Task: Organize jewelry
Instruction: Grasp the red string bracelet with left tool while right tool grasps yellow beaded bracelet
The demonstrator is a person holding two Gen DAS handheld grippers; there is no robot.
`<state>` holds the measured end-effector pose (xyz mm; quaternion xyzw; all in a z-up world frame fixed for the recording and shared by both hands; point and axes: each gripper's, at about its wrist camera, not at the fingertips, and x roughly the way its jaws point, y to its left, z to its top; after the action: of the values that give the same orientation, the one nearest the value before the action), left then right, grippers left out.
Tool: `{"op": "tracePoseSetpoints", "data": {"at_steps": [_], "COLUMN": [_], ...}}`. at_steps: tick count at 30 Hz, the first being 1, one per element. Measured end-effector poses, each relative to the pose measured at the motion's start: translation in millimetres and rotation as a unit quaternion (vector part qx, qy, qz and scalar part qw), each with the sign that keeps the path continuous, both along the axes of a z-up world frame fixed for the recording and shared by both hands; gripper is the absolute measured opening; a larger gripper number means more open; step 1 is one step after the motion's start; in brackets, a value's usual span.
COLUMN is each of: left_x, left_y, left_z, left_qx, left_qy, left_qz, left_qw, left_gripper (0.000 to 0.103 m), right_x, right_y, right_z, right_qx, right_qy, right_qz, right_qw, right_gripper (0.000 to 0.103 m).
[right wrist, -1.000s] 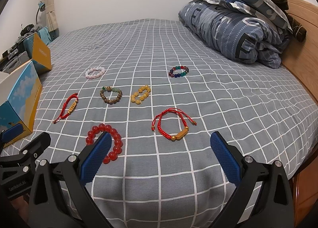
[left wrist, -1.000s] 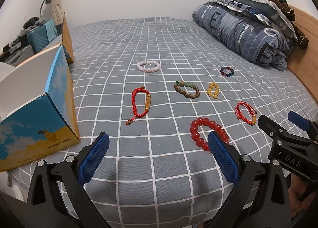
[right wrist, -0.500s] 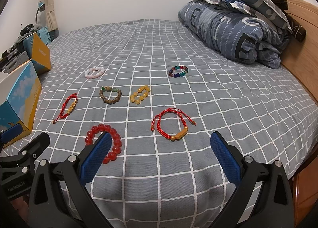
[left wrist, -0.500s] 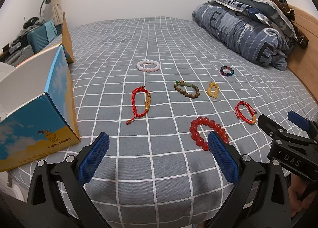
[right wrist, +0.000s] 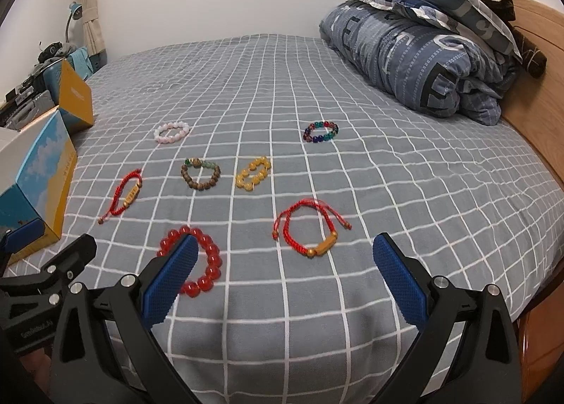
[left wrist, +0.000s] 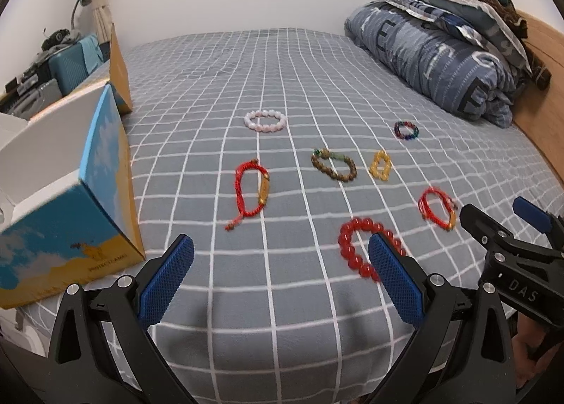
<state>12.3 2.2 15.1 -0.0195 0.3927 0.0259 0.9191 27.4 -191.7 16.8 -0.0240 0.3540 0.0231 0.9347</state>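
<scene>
Hovering both grippers spread wide and empty over the near edge of the bed (right wrist: pixel 423 175), I get the left gripper (left wrist: pixel 280 279) view showing the box's (left wrist: pixel 70 213) white inside; the right gripper (right wrist: pixel 282 279) view shows the multicoloured bracelet (right wrist: pixel 320 131) sharply. Seven bracelets lie apart on the checked sheet, the red bead bracelet (right wrist: pixel 206 259) nearest

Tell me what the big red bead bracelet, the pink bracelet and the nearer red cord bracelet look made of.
Big red bead bracelet: glossy, translucent round beads, likely glass, resin or agate.
Pink bracelet: pale, milky smooth beads, possibly rose quartz or plastic.
Nearer red cord bracelet: braided red cord with knotted ends, carrying a shiny gold-coloured tube, probably metal or plated.
</scene>
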Motion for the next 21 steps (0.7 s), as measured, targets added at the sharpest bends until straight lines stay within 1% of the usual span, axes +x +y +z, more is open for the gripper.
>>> {"op": "tracePoseSetpoints", "data": {"at_steps": [4, 6, 10, 12, 13, 15, 17, 19, 21], "left_x": [22.7, 35.2, 66.2, 81.4, 89.2, 105.0, 119.5, 128.9, 137.9], "left_y": [10.6, 12.7, 17.1, 23.0, 26.7, 32.8, 38.1, 43.2, 46.2], "left_z": [15.5, 18.3, 21.3, 18.8, 15.2, 4.8, -9.1, -22.7, -38.7], "left_qx": [-0.005, 0.003, 0.026, 0.024, 0.015, 0.013, 0.005, -0.011, -0.014], "left_qy": [0.014, 0.029, 0.043, 0.045, 0.049, 0.061, 0.079, 0.088, 0.101], "left_qz": [0.015, 0.022, 0.032, 0.034, 0.035, 0.036, 0.034, 0.033, 0.033], "left_qw": [0.9998, 0.9993, 0.9982, 0.9981, 0.9981, 0.9974, 0.9962, 0.9955, 0.9942], "left_gripper": [0.097, 0.097, 0.097, 0.097, 0.097, 0.097, 0.097, 0.097, 0.097], "right_x": [25.5, 43.9, 82.4, 104.5, 117.0, 135.1, 149.6, 160.7, 171.5], "right_y": [4.3, 10.0, 19.1, 23.5, 25.8, 28.1, 29.2, 27.2, 24.7], "right_z": [17.1, 21.1, 19.6, 13.0, 7.9, -2.1, -13.0, -24.2, -37.9], "right_qx": [0.005, -0.002, -0.002, -0.004, -0.006, -0.007, -0.006, 0.001, 0.008], "right_qy": [0.009, 0.018, 0.038, 0.052, 0.061, 0.074, 0.087, 0.1, 0.118], "right_qz": [-0.001, -0.001, 0.004, 0.004, 0.003, 0.003, 0.003, 0.002, 0.001], "right_qw": [1.0, 1.0, 0.999, 0.999, 0.998, 0.997, 0.996, 0.995, 0.993], "right_gripper": [0.096, 0.096, 0.096, 0.095, 0.094, 0.092, 0.091, 0.09, 0.088]}}
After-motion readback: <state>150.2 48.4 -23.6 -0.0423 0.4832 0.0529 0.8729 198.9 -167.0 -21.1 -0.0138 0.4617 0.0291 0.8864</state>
